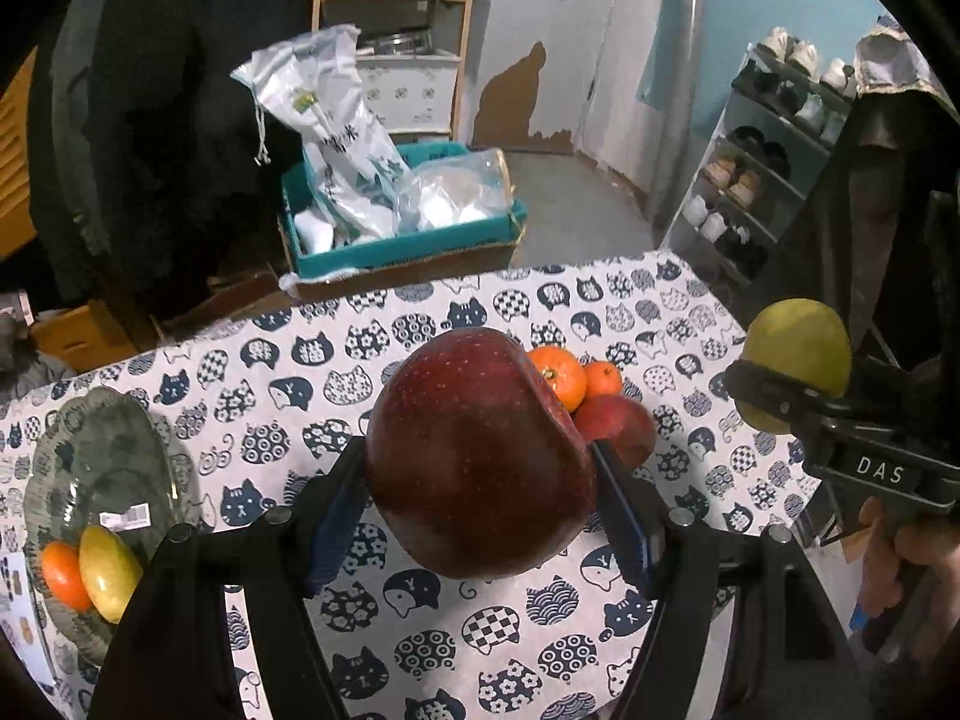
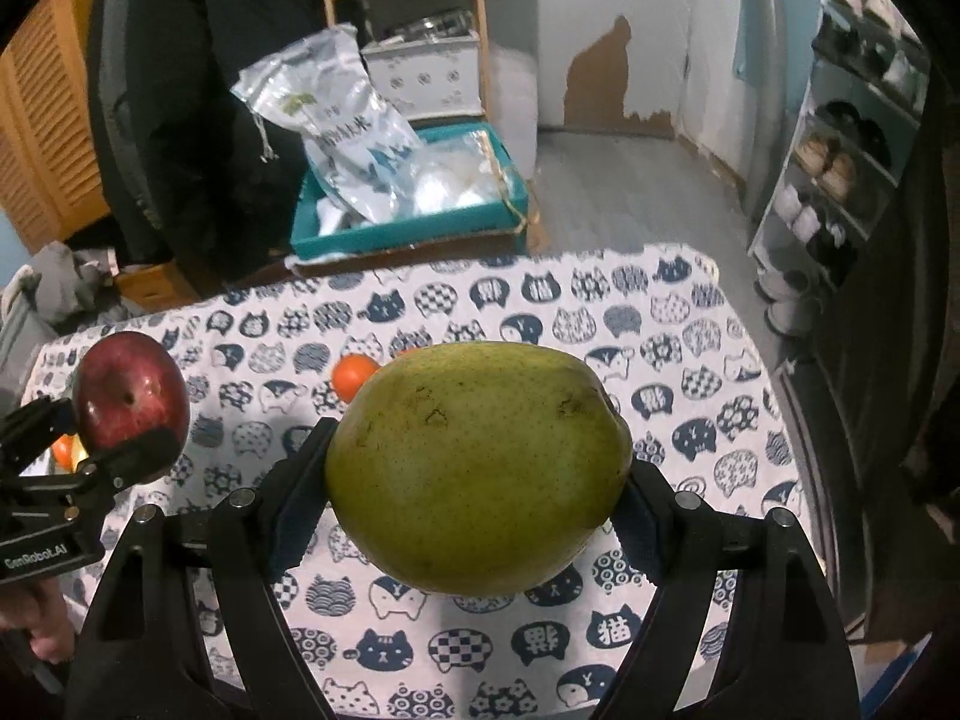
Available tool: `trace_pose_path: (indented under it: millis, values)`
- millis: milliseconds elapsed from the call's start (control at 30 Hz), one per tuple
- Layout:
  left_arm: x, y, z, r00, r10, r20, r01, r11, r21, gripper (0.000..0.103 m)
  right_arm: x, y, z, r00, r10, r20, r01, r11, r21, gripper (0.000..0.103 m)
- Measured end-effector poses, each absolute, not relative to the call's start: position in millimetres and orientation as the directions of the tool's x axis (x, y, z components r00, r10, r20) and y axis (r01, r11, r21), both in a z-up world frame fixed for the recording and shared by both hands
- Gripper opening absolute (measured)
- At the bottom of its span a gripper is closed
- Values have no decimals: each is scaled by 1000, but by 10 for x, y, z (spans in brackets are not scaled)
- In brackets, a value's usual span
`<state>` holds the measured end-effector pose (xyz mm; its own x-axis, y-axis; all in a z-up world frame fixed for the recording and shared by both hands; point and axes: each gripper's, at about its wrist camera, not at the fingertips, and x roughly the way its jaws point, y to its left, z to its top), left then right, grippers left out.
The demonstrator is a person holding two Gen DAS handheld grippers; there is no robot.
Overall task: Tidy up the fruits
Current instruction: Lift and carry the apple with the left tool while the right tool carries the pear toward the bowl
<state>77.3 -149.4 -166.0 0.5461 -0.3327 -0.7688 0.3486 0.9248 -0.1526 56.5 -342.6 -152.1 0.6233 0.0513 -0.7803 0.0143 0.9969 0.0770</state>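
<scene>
Two fruits airborne at once: left gripper (image 1: 480,504) has its jaws clamped on the big red apple (image 1: 477,456), right gripper (image 2: 474,504) has its jaws clamped on the green pear (image 2: 477,465). Both grips sit across the widest part of the fruit, pads on opposite flanks, probably so the round skins don't squirt out. Both are held clear above the cat-print tablecloth (image 1: 420,648), not touching it. Glass plate (image 1: 102,480) at the left edge already holds an orange (image 1: 63,575) and a yellow-green fruit (image 1: 110,576), so it reads as the drop target. Loose pile left mid-table: two mandarins (image 1: 561,378) touching a second red apple (image 1: 618,426). Apple is nearer the plate, so my guess is left unloads first; the pear has to cross the whole table, risk is the arms fouling each other
</scene>
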Motion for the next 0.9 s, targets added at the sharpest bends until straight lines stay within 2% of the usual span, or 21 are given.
trace_pose_path:
  millis: [467, 900]
  values:
    - [601, -1133, -1254, 634, -316, -706, 309, 940, -143, 73, 428, -3143, -1026, 695, 97, -712, -59, 995, 78, 82]
    - [557, -635, -1024, 695, -263, -670, 226, 964, -144, 73, 456, -2813, -786, 719, 130, -682, -123, 991, 60, 82]
